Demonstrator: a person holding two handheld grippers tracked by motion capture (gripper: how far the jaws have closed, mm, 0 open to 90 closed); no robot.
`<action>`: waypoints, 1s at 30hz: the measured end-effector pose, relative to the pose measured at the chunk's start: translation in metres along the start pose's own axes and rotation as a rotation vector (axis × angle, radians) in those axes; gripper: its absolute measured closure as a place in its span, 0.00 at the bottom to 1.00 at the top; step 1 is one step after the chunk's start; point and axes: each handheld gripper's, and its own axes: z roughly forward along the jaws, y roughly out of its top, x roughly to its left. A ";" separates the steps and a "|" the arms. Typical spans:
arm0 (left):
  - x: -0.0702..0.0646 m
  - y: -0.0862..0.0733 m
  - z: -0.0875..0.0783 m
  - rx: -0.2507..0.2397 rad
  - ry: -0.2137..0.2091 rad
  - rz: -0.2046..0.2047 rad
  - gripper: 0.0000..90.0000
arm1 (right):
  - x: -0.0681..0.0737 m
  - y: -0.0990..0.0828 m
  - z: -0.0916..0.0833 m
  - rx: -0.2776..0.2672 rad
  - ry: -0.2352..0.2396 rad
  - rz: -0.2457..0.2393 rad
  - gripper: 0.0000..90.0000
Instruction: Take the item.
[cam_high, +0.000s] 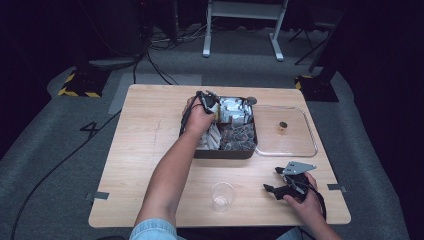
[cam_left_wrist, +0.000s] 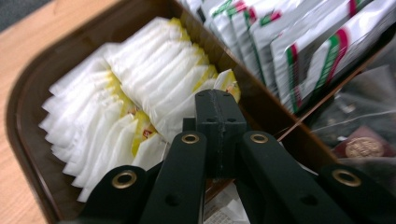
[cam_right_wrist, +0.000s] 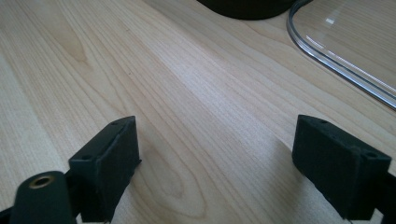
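A dark brown compartment box (cam_high: 225, 154) stands at the middle of the wooden table. My left gripper (cam_high: 212, 107) reaches into its left compartment, which holds a row of white sachets with yellow tops (cam_left_wrist: 140, 93). In the left gripper view the jaws (cam_left_wrist: 217, 109) are pressed together on the upper edge of one sachet (cam_left_wrist: 229, 84) at the right end of the row. My right gripper (cam_high: 271, 180) rests low over the table near the front right. Its jaws (cam_right_wrist: 217, 163) stand wide apart with only bare wood between them.
Silver packets with red and green stripes (cam_left_wrist: 299, 42) fill the box's back compartment, and dark clear-wrapped packets (cam_left_wrist: 359, 140) the front right one. A clear lid (cam_high: 285, 150) lies right of the box with a small brown piece (cam_high: 282, 127) on it. A clear plastic cup (cam_high: 222, 196) stands near the front edge.
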 end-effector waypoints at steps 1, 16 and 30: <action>0.000 0.000 0.000 0.000 0.000 0.000 1.00 | 0.000 0.000 0.000 0.000 0.000 0.000 0.17; 0.009 0.016 -0.046 -0.106 -0.028 -0.005 1.00 | 0.000 0.000 0.000 0.001 0.001 0.002 0.17; -0.001 0.015 -0.106 -0.196 -0.109 0.071 1.00 | 0.000 0.000 0.000 0.002 0.004 0.000 0.17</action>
